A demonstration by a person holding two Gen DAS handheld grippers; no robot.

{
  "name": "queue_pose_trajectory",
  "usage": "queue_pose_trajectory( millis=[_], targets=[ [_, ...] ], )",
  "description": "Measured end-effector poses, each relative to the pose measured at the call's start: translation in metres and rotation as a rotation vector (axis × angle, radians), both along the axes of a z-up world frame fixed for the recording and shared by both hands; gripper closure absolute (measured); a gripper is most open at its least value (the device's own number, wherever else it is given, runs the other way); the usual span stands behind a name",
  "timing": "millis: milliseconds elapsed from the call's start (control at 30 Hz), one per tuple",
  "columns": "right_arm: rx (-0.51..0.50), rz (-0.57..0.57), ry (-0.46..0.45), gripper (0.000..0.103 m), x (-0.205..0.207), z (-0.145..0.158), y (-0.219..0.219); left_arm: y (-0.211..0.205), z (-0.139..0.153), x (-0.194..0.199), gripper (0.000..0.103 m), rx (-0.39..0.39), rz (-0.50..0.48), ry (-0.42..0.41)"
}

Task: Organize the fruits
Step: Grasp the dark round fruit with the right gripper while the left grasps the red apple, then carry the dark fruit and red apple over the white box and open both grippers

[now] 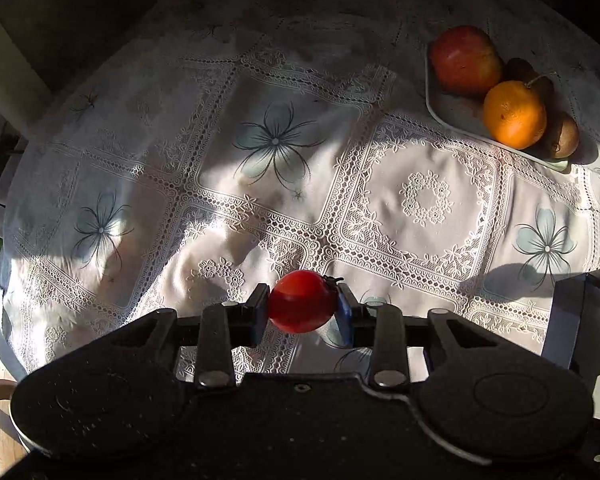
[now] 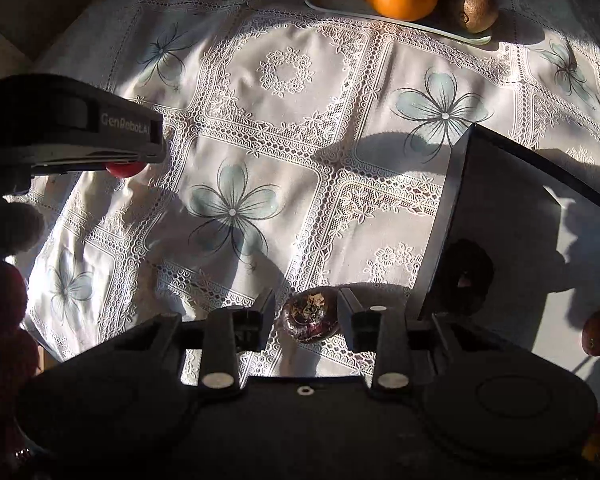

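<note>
On the tray (image 1: 452, 114) already lay an apple (image 1: 466, 62), an orange (image 1: 514, 114) and a brown kiwi (image 1: 562, 134), so part of the sorting looked done. The left tongs (image 1: 303, 307) were clamped on a red tomato (image 1: 302, 301), held above the surface (image 1: 220, 200) well short of the tray. The right tongs (image 2: 306, 312) stood apart around a dark purple round fruit (image 2: 310, 314), with gaps at both pads, so it seemed not yet gripped. That fruit, and a small reddish one (image 2: 598, 332) farther from the tray, appeared only in the right view; the apple showed whole only in the left view. Several pieces were probably left to move.
</note>
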State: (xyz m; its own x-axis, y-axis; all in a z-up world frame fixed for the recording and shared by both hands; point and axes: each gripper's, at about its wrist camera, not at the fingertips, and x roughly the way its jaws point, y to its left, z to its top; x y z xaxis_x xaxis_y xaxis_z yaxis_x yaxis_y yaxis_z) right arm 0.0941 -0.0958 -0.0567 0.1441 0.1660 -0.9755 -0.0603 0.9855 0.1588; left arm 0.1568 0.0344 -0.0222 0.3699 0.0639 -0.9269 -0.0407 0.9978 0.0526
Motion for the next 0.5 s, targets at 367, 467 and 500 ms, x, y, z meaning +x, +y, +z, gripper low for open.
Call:
queue_pose_trajectory(
  millis=[367, 467, 500],
  targets=[
    [-0.207, 0.151, 0.005, 0.052, 0.001, -0.042, 0.042, 0.007, 0.003, -0.002, 0.059, -0.014, 0.001, 0.014],
    [-0.216, 0.162, -0.017, 0.057, -0.004, -0.037, 0.046, 0.011, 0.006, -0.005, 0.059, -0.011, 0.007, 0.013],
    [-0.197, 0.15, -0.021, 0.057, -0.005, -0.034, 0.046, 0.012, 0.008, -0.006, 0.059, -0.011, 0.009, 0.011]
  ],
)
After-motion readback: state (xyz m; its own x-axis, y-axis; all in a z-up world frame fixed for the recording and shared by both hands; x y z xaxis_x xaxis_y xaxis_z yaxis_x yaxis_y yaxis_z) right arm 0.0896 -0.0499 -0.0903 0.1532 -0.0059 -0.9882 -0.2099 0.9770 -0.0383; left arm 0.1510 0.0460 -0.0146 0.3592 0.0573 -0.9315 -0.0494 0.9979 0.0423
